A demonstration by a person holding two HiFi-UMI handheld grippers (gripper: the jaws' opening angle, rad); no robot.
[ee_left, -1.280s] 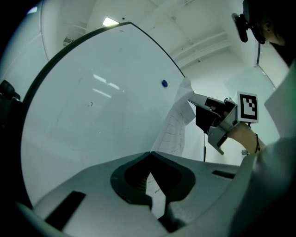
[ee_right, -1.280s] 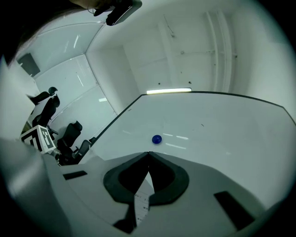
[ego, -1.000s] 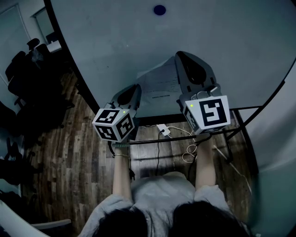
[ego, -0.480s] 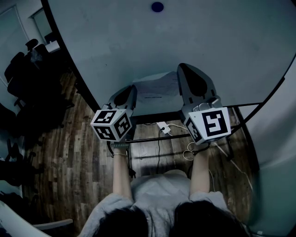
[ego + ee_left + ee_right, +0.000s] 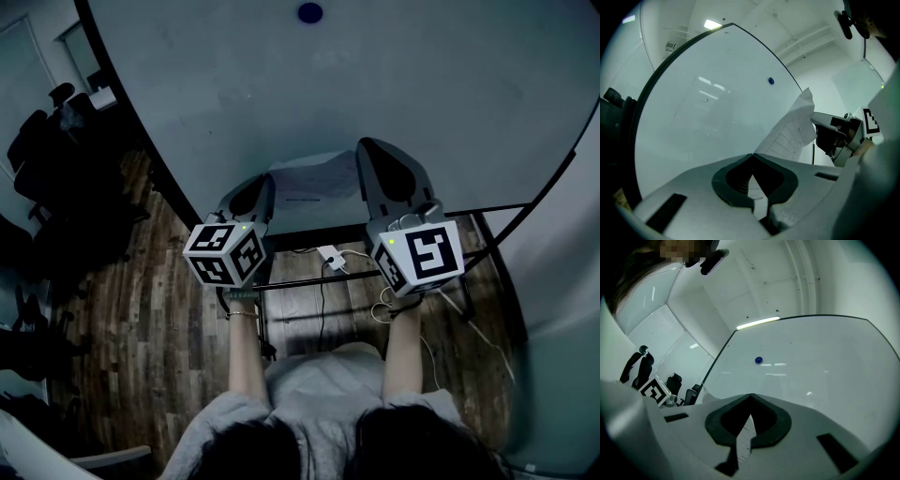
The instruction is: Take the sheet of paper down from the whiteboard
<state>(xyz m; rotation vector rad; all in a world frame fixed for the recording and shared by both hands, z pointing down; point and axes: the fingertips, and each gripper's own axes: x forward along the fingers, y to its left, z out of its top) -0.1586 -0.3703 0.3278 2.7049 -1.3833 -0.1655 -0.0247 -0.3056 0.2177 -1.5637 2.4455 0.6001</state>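
White paper sheet [image 5: 790,133] clamped in closed jaws of left gripper [image 5: 752,155] and right gripper [image 5: 750,394], one each side.

Floor: dark wood planks [image 5: 141,300]. Black office chairs [image 5: 37,150] grouped at far left, well apart from everything else. White power adapter [image 5: 330,258] on the floor; white cable [image 5: 361,255] runs right from it toward a loose coil [image 5: 382,309] (ends not traceable). Blue round magnet [image 5: 309,12] high up. Ceiling strip light [image 5: 758,323] lit.
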